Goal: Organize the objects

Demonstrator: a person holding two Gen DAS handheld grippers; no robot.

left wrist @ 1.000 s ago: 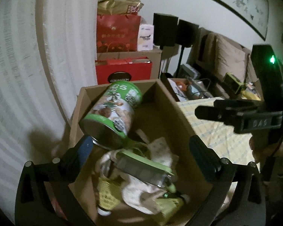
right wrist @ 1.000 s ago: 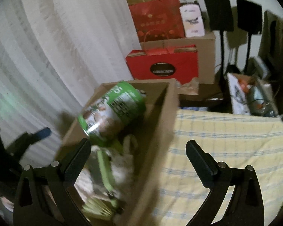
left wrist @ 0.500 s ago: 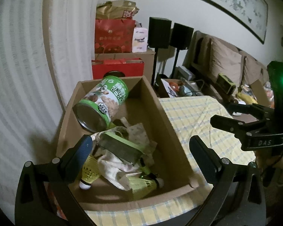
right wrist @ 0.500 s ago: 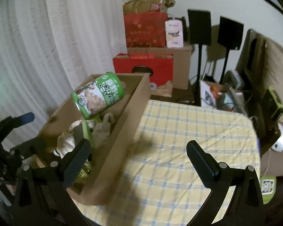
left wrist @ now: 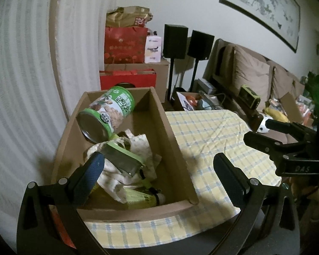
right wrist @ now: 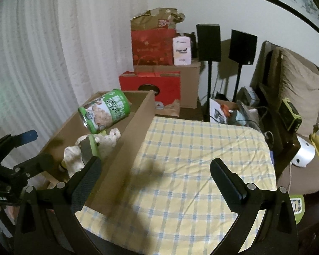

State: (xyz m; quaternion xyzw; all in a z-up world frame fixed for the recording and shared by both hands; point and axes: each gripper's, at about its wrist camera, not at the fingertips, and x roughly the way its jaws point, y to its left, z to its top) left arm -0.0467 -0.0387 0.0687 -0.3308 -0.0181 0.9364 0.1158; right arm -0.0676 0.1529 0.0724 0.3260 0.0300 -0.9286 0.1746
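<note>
A brown cardboard box (left wrist: pixel 170 133) stands on the left of a table with a yellow checked cloth (left wrist: pixel 210 131). In it lie a green snack can (left wrist: pixel 108 114) on its side, a green-lidded container (left wrist: pixel 121 159), a crumpled white cloth (left wrist: pixel 142 146) and yellow shuttlecocks (left wrist: pixel 146 197). My left gripper (left wrist: pixel 159 174) is open and empty, held back above the box's near end. My right gripper (right wrist: pixel 155 180) is open and empty over the cloth (right wrist: pixel 202 159), right of the box (right wrist: pixel 129 136). The can (right wrist: pixel 104 110) shows there too.
Red gift bags (right wrist: pixel 153 46) and cardboard boxes (right wrist: pixel 189 85) stand behind the table by a white curtain (right wrist: pixel 32 63). Two black speakers (right wrist: pixel 208 42) on stands and a sofa with cushions (left wrist: pixel 251 76) are at the right. Clutter lies beside the table's far edge.
Both grippers have pulled back and up from the box. More of the table cloth and room is in view. The objects in the box have not moved.
</note>
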